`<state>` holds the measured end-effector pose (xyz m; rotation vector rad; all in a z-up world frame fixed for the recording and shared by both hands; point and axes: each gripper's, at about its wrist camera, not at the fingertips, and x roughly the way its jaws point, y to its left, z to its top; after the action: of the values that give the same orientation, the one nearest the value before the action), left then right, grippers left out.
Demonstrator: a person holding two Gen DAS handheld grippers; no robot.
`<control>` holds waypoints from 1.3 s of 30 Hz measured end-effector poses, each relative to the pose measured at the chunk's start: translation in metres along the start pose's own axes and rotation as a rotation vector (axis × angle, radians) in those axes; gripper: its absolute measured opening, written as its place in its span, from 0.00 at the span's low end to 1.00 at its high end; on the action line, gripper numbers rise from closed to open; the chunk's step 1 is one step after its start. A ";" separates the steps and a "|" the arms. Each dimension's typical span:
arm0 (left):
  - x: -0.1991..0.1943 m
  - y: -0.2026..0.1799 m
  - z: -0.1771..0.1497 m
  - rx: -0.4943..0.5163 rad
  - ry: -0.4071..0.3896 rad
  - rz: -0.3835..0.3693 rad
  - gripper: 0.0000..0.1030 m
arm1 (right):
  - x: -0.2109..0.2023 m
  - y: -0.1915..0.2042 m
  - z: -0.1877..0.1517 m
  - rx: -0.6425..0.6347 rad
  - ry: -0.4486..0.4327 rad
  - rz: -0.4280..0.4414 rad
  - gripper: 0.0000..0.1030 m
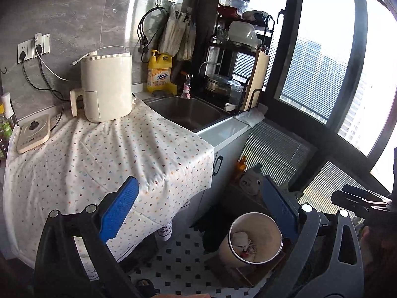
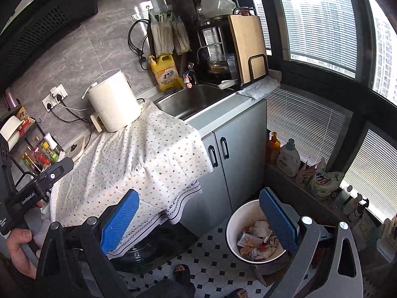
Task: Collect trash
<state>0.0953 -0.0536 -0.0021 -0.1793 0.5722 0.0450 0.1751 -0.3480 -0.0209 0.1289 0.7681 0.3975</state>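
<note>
A white trash bin (image 1: 255, 238) stands on the tiled floor beside the counter, with crumpled paper and wrappers inside. It also shows in the right wrist view (image 2: 235, 226), where the trash (image 2: 258, 241) is plain. My left gripper (image 1: 201, 213) is open and empty, held above the counter's edge and the bin. My right gripper (image 2: 201, 218) is open and empty, its right finger over the bin's rim. The right gripper's body shows at the far right of the left wrist view (image 1: 359, 198). The left gripper's body shows at the left of the right wrist view (image 2: 39, 186).
A floral cloth (image 1: 104, 159) covers the counter, with a cream appliance (image 1: 106, 87) at the back. A steel sink (image 1: 188, 111), yellow detergent bottle (image 1: 160, 72) and dish rack (image 1: 238, 49) lie beyond. Bottles and bags (image 2: 310, 168) line the window ledge. A sandalled foot (image 2: 182, 275) is below.
</note>
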 end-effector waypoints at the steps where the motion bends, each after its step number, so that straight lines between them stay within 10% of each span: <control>1: -0.003 0.001 -0.001 -0.001 -0.006 0.006 0.94 | -0.001 0.001 0.000 -0.001 -0.003 0.006 0.92; 39: -0.019 0.001 -0.002 -0.018 -0.014 0.075 0.94 | 0.004 0.011 0.002 -0.044 -0.042 0.061 0.92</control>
<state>0.0783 -0.0532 0.0066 -0.1742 0.5645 0.1244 0.1757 -0.3361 -0.0197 0.1196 0.7146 0.4677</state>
